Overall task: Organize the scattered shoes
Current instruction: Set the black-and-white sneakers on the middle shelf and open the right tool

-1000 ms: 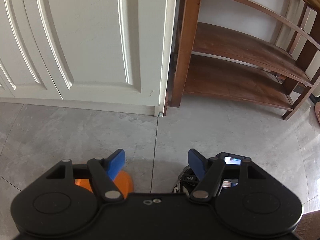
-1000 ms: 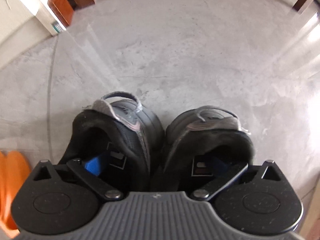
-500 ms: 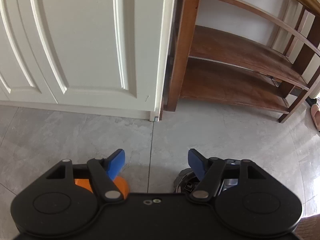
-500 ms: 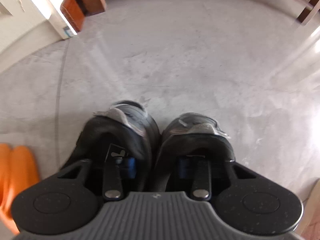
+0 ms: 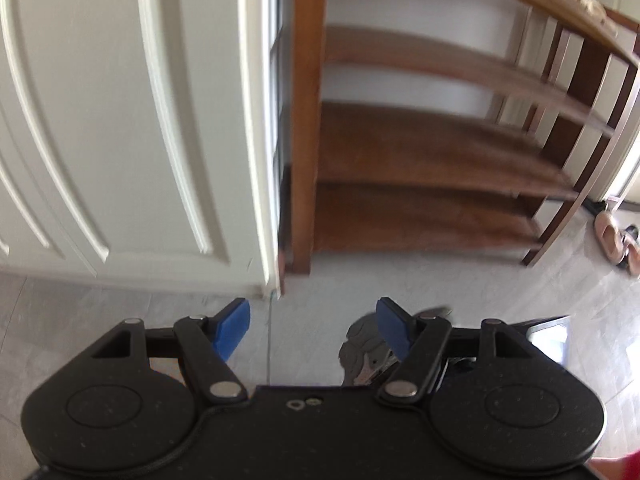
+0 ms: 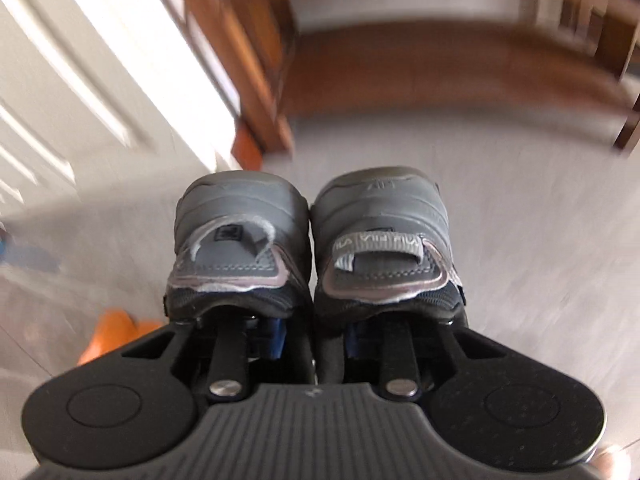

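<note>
A pair of grey sneakers (image 6: 312, 240) hangs side by side off the floor in the right wrist view. My right gripper (image 6: 314, 336) is shut on them, one finger inside each shoe, pinching the two inner walls together. Their heels and pull loops face the camera. In the left wrist view my left gripper (image 5: 313, 322) is open over the grey tiles, nothing between its blue pads (image 5: 232, 326). The toe of a grey sneaker (image 5: 362, 346) shows behind its right finger. The wooden shoe rack (image 5: 432, 160) stands ahead with bare shelves.
A white panelled door (image 5: 128, 120) is left of the rack. Beige slippers (image 5: 612, 236) lie on the floor past the rack's right leg. An orange shoe (image 6: 112, 332) lies on the tiles at lower left. Grey tiled floor (image 6: 520, 220) stretches before the rack.
My right gripper has closed on the sneakers' inner walls and lifted the pair, swinging up to face the rack. My left gripper has tilted up and nearer the rack, still open.
</note>
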Motion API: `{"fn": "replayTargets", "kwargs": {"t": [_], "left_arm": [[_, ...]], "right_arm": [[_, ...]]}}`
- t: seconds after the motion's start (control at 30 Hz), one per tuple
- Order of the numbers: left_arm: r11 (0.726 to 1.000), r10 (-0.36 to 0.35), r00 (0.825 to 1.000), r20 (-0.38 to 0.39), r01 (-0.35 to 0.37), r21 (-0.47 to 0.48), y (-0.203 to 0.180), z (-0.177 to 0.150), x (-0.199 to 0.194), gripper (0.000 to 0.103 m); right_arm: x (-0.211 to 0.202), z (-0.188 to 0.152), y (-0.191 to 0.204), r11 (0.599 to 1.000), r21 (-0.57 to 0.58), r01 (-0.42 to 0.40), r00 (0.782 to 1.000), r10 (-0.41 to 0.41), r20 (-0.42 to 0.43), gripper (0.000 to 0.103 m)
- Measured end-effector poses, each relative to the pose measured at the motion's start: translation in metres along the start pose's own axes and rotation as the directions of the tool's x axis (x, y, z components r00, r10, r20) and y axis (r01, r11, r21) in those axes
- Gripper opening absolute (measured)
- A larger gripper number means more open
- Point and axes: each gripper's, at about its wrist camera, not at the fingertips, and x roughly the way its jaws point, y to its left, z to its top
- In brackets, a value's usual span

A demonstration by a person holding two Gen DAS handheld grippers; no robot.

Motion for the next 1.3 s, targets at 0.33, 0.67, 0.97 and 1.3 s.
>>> {"fn": "replayTargets", "kwargs": {"t": [0.33,0.67,0.97,1.3], "left_arm": [[0.998,-0.056,0.985,0.163,0.054,0.017,-0.07,0.091,-0.048,0.069],[0.995,-0.099,0.979,0.179,0.098,0.015,-0.149,0.134,-0.05,0.07],[0.995,-0.083,0.986,0.148,0.091,-0.046,-0.207,0.142,-0.02,0.07],[0.994,-0.1,0.985,0.138,0.105,-0.027,-0.25,0.147,0.006,0.07]], "right_arm": [[-0.18,0.166,-0.057,0.998,0.043,0.037,0.941,-0.05,0.335,0.031],[-0.202,0.304,-0.159,0.98,0.122,0.158,0.889,-0.195,0.415,0.031],[-0.164,0.359,-0.196,0.971,0.167,0.169,0.874,-0.226,0.43,0.032],[-0.136,0.395,-0.213,0.962,0.18,0.205,0.843,-0.267,0.466,0.044]]}}
